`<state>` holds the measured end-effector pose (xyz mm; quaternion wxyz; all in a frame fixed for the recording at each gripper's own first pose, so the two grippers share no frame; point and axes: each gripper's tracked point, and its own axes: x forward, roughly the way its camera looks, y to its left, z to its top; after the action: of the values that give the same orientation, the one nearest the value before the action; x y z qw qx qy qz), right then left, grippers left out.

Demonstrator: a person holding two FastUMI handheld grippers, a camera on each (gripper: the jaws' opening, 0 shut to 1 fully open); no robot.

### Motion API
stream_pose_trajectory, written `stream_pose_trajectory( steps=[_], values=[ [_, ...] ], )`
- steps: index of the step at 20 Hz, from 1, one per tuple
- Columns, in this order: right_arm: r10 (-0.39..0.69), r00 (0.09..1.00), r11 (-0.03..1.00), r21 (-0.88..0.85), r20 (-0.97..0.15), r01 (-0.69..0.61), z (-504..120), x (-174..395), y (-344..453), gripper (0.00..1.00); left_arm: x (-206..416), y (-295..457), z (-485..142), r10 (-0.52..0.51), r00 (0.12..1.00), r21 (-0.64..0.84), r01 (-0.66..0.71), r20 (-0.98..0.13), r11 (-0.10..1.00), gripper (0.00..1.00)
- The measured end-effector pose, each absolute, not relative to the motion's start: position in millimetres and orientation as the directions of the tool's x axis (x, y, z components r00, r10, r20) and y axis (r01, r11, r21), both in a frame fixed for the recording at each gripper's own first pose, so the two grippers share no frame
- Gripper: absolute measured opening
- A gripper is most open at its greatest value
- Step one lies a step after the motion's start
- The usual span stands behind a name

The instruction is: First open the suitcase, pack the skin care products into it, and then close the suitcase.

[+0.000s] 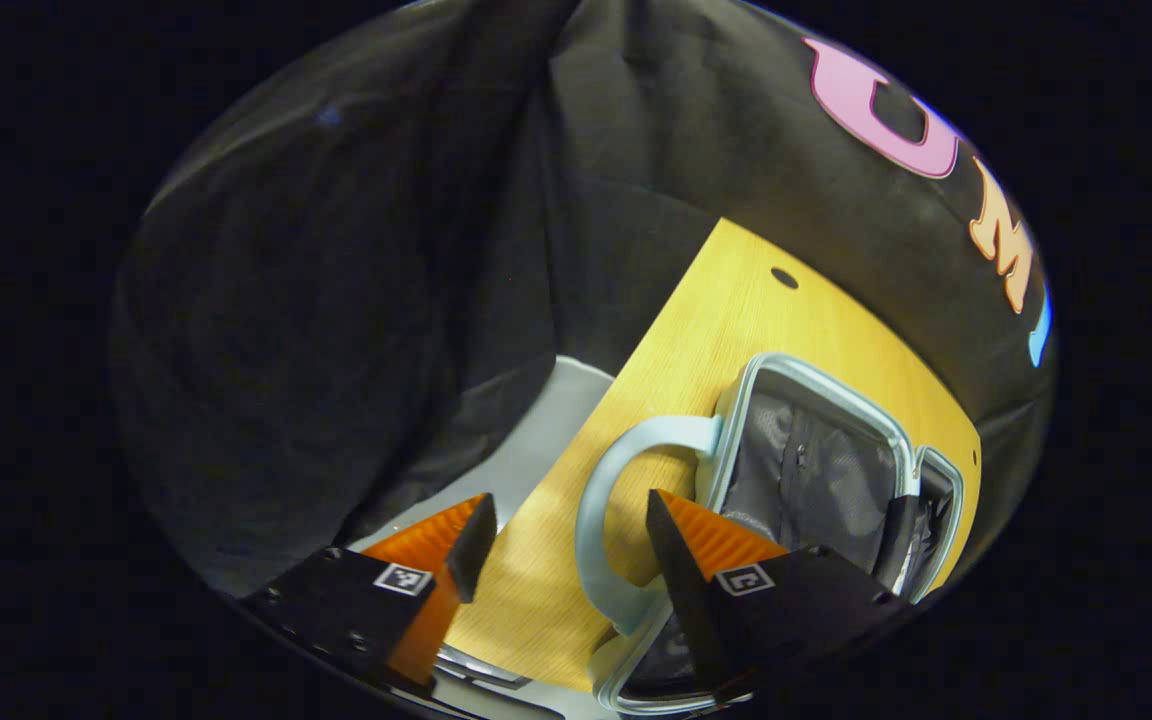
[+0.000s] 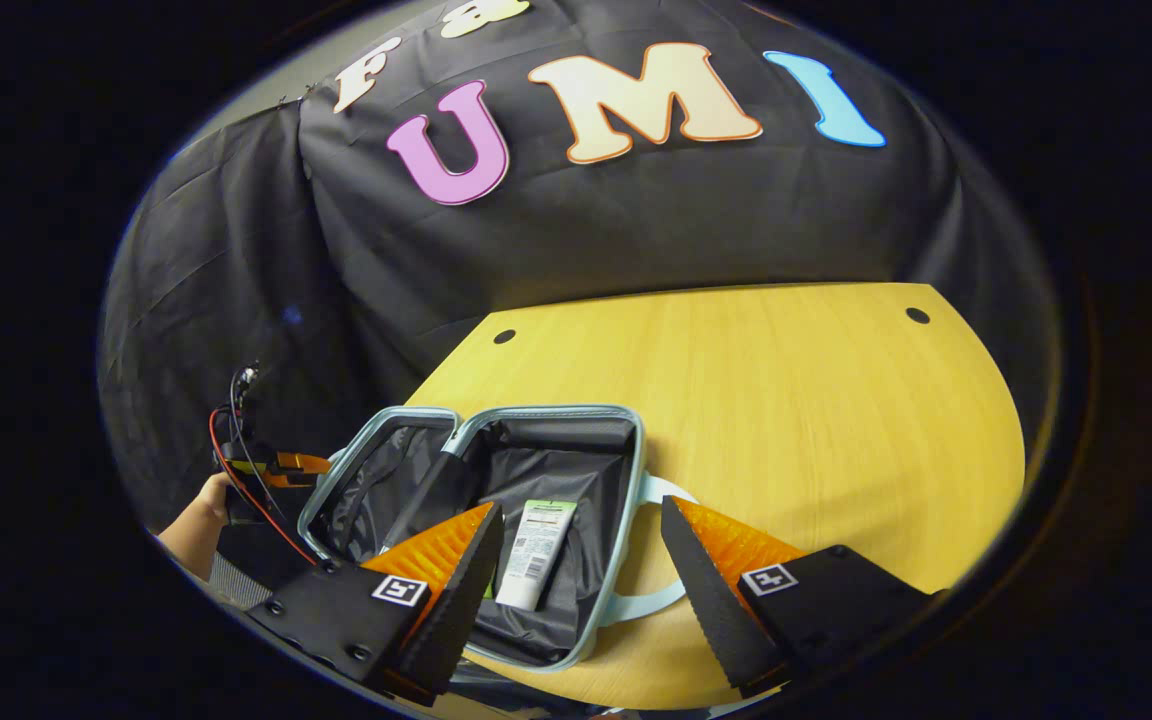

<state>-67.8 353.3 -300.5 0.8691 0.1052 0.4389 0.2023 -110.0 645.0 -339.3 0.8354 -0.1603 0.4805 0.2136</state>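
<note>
My right gripper (image 2: 576, 560) hangs with fingers apart over the open suitcase (image 2: 496, 530); a skin care tube (image 2: 534, 553) lies inside at twelve o'clock. My left gripper (image 1: 561, 550), fingers apart, hovers by the suitcase handle (image 1: 601, 500) on the wooden surface (image 2: 786, 400).

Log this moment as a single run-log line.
suitcase: open on table | tube: lying inside | left gripper: open, at handle | right gripper: open, above suitcase | lid: not closed
</note>
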Motion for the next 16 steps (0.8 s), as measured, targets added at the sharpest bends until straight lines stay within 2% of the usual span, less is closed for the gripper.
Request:
stream_pose_trajectory(
  steps=[4, 5, 6, 8, 10, 16],
  values=[
    [0.36, 0.623, 0.932, 0.29, -0.694, -0.215, -289, -48, 320, 0.98, -108, 636, -363, 0.177, 0.378, -0.048, -0.516, -0.909, 0.856, 0.31],
    [0.346, 0.636, 0.937, 0.28, -0.69, -0.206, -289, -46, 314, 0.98, -109, 635, -363, 0.189, 0.366, -0.029, -0.515, -0.911, 0.857, 0.24],
    [0.33, 0.644, 0.943, 0.266, -0.69, -0.199, -289, -44, 306, 0.98, -108, 636, -358, 0.196, 0.366, -0.013, -0.497, -0.909, 0.868, 0.1],
    [0.308, 0.662, 0.951, 0.247, -0.683, -0.187, -288, -41, 294, 0.98, -101, 633, -341, 0.231, 0.394, 0.024, -0.465, -0.89, 0.885, 0.02],
    [0.297, 0.682, 0.954, 0.234, -0.668, -0.186, -285, -39, 284, 0.98, -98, 634, -318, 0.285, 0.412, 0.093, -0.427, -0.865, 0.899, 0.0],
    [0.34, 0.705, 0.94, 0.237, -0.622, -0.245, -280, -36, 275, 0.98, -80, 594, -219, 0.336, 0.538, 0.146, -0.364, -0.773, 0.92, 0.0]
  ],
)
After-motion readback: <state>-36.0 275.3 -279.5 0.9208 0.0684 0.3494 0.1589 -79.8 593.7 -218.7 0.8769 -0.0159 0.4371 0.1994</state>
